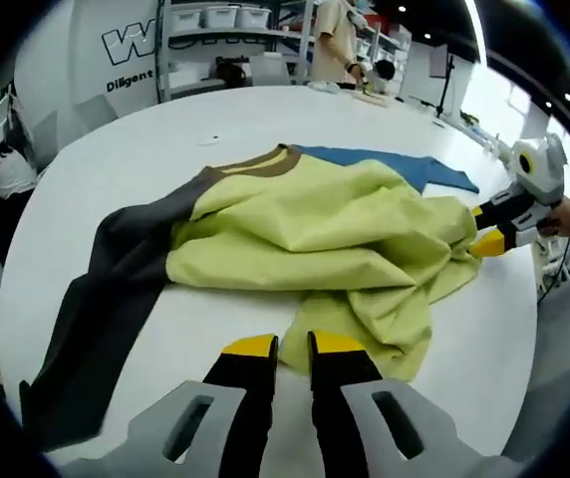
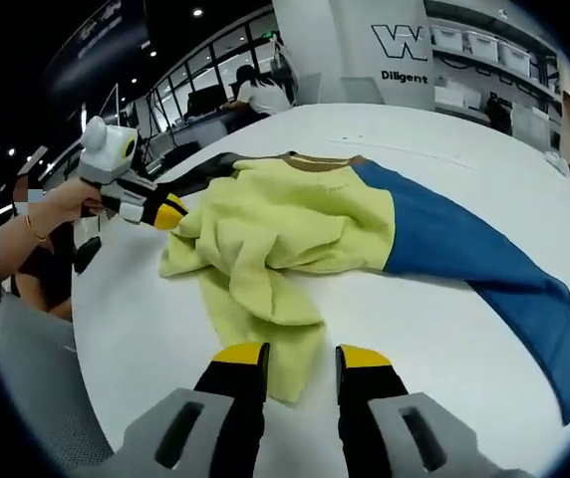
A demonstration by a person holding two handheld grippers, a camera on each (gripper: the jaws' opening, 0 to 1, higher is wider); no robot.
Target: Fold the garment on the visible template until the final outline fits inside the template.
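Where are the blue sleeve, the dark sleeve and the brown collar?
blue sleeve (image 2: 484,269): right gripper view, middle of the sleeve.
dark sleeve (image 1: 106,319): left gripper view, middle of the sleeve.
brown collar (image 1: 265,162): left gripper view, on the collar band.

A: On the garment, how much of the blue sleeve shows in the left gripper view?

B: Only a strip; the bunched yellow-green body hides the rest. In the right gripper view the dark sleeve is mostly covered the same way, behind the yellow folds.

A: Can you see a template?

B: I cannot tell; whatever lies under the cloth on the white table is hidden.

A: The wall lettering?

B: Cut off in both views, so it can't be read whole.

A: The right gripper against the cloth?

B: Its jaw tips meet the fabric edge; whether they pinch it is too small to tell.
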